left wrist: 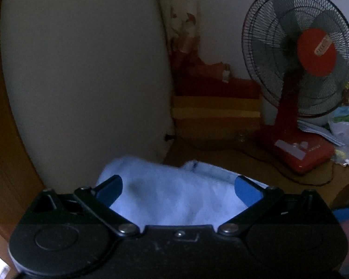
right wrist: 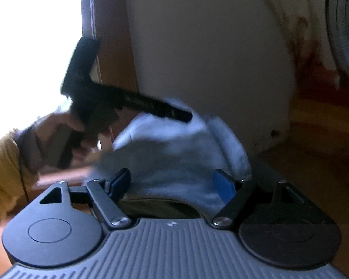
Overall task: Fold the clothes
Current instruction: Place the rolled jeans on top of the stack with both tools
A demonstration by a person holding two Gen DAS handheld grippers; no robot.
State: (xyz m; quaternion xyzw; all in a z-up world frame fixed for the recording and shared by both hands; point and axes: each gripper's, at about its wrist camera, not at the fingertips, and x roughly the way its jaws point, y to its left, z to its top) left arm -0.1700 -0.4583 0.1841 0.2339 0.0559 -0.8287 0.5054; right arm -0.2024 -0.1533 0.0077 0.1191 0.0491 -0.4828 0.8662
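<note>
Left gripper [left wrist: 179, 189] spread over pale blue garment [left wrist: 174, 200], red fan [left wrist: 300, 69] behind

Pale blue garment [left wrist: 174, 200], blue-padded black claw [left wrist: 178, 188], red fan [left wrist: 300, 74] with grey blades, mustard sleeve [right wrist: 2, 162].

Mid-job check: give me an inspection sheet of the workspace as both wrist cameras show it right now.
Surface: brown wooden floor, dimly lit.
Job's things: pale blue garment bunched between the fingers of both claws; fold state unclear.
Clutter: papers and plastic bags heaped beside the fan.
Grippers: left claw open, cloth lying between its blue pads; right claw open over the same cloth. In the right wrist view, a hand in a yellow sleeve holds the left claw's handle; blurred.
Cables: thin dark cord trailing on the floor from the fan base.
Surroundings: red pedestal fan, white panel, peeling wall corner, bright window.
</note>
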